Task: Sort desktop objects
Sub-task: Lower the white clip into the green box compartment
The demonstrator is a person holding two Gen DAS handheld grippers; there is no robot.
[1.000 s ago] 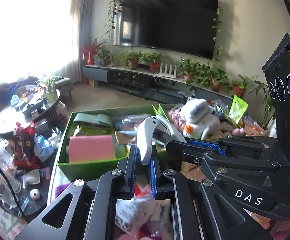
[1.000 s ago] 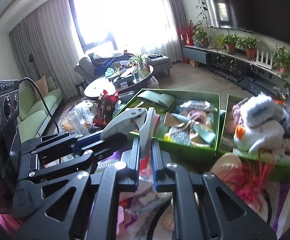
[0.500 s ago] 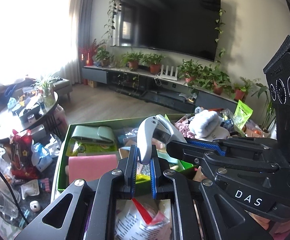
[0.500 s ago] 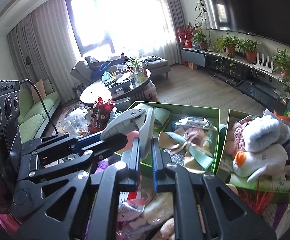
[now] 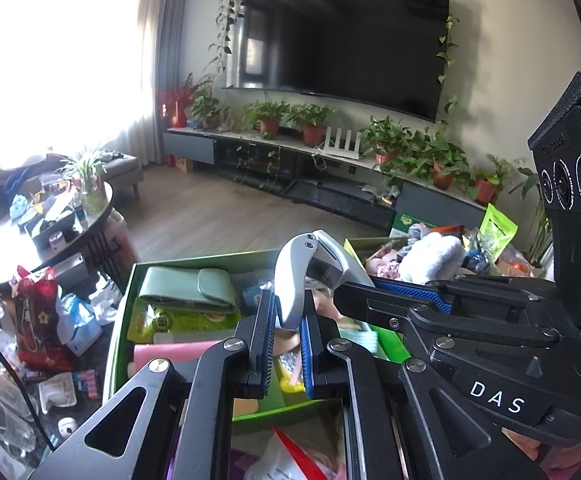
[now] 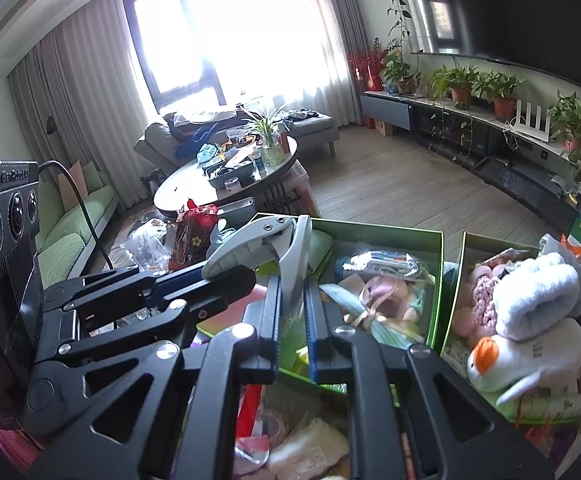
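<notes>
Sorting partly done — two green boxes already hold items, loose packets lie below claws on worktop.

Left claw (image 5: 283, 320) clamped on one handle of grey tool (image 5: 310, 272); right claw (image 6: 292, 304) clamped on other handle — tool held above left box (image 6: 390, 232).

Left box: green case, pink pad, ribbon. Right box (image 6: 456, 300): plush toys.

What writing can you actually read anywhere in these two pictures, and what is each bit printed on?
"DAS": white letters on the black frame of the right hand-held gripper, seen from the left camera.
"GenRobot" or similar: on the left hand-held gripper's camera block, partly blurred, uncertain.
Print on the green packet and the green boxes: too small to read.
</notes>
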